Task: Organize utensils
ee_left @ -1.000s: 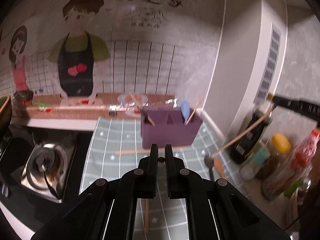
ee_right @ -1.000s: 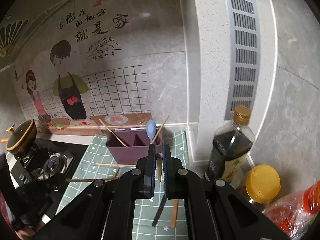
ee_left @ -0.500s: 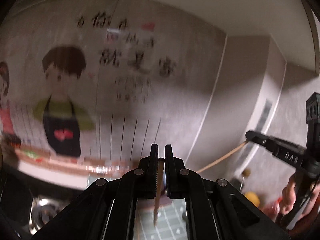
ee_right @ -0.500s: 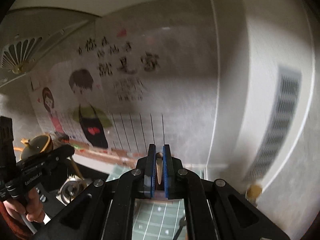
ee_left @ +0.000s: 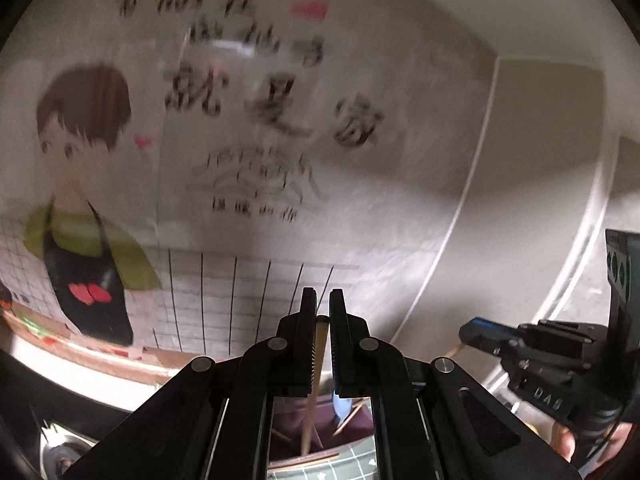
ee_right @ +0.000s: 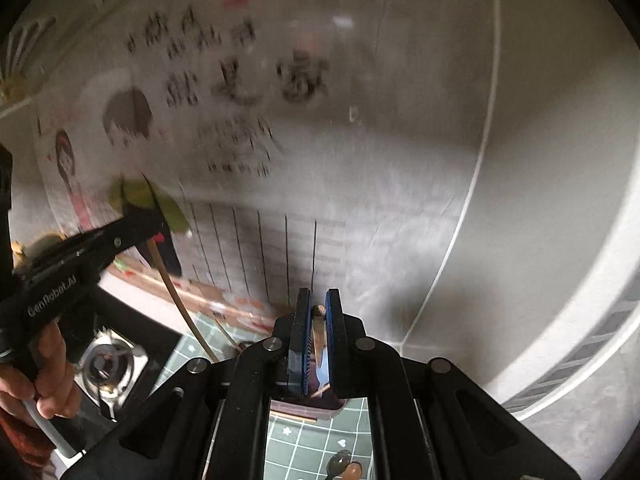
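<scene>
Stove burner (ee_right: 105, 364) only behind right-view chopstick (ee_right: 176, 292)

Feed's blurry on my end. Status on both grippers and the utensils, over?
Left gripper shut on a chopstick. Right gripper shut on a wooden-handled utensil. Both above the purple holder. Nothing in the way.

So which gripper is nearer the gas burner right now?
Left. The left gripper hangs above and beside the gas burner; the right gripper is farther over, above the green checked mat.
</scene>
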Action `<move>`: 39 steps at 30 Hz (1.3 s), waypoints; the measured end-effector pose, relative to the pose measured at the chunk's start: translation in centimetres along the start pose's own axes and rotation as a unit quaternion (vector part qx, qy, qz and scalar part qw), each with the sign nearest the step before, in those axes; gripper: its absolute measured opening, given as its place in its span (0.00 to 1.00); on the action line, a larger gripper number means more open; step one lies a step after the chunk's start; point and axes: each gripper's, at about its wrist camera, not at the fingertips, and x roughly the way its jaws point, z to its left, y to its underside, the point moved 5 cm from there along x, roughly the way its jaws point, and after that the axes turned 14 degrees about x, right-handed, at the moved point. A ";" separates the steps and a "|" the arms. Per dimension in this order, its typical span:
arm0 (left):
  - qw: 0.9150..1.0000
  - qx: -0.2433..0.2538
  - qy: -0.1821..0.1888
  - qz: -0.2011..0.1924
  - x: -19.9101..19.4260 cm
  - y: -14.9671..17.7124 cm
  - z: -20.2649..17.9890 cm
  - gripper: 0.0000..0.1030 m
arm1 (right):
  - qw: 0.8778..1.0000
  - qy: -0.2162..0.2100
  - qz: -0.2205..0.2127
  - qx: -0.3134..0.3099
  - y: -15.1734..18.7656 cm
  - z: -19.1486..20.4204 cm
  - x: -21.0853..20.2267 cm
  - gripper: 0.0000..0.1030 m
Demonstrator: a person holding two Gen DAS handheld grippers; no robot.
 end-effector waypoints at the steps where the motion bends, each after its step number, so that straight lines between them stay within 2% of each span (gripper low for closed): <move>1: 1.000 -0.003 0.002 0.006 0.8 0.4 0.2 0.06 | 1.000 0.003 0.009 -0.001 0.4 -0.2 1.0 0.06; 9: 0.998 -0.012 0.019 0.060 6.5 4.2 1.1 0.06 | 0.996 -0.002 0.087 0.009 3.0 -1.4 8.5 0.06; 17: 0.991 -0.037 0.030 0.124 10.2 9.2 1.7 0.06 | 0.989 -0.008 0.145 0.027 6.1 -2.2 13.5 0.06; 22: 0.988 -0.049 0.040 0.144 11.6 10.7 1.7 0.08 | 0.989 -0.010 0.142 0.030 6.4 -2.6 14.1 0.06; 25: 0.988 -0.046 0.050 0.142 11.6 10.5 1.4 0.09 | 0.990 -0.020 0.136 0.041 6.5 -2.9 14.2 0.10; 26: 0.989 -0.039 0.048 0.135 11.2 10.2 1.2 0.10 | 0.990 -0.020 0.133 0.042 6.5 -3.0 14.4 0.15; 27: 0.990 -0.034 0.046 0.129 10.9 9.8 1.1 0.12 | 0.991 -0.018 0.126 0.043 6.5 -3.2 14.2 0.19; 31: 0.995 -0.020 0.031 0.090 8.5 7.9 0.8 0.18 | 0.996 -0.007 0.080 0.038 5.7 -3.9 12.4 0.24; 34: 0.997 -0.016 0.022 0.072 6.4 7.1 0.6 0.21 | 0.999 0.000 0.033 0.027 5.1 -3.9 9.4 0.29; 36: 0.997 -0.010 0.014 0.070 5.0 7.3 0.2 0.22 | 1.000 0.003 0.013 0.028 4.9 -4.0 7.7 0.37; 39: 0.997 -0.009 0.012 0.081 3.5 8.4 -0.4 0.22 | 0.999 0.010 -0.005 0.040 5.2 -4.6 5.1 0.42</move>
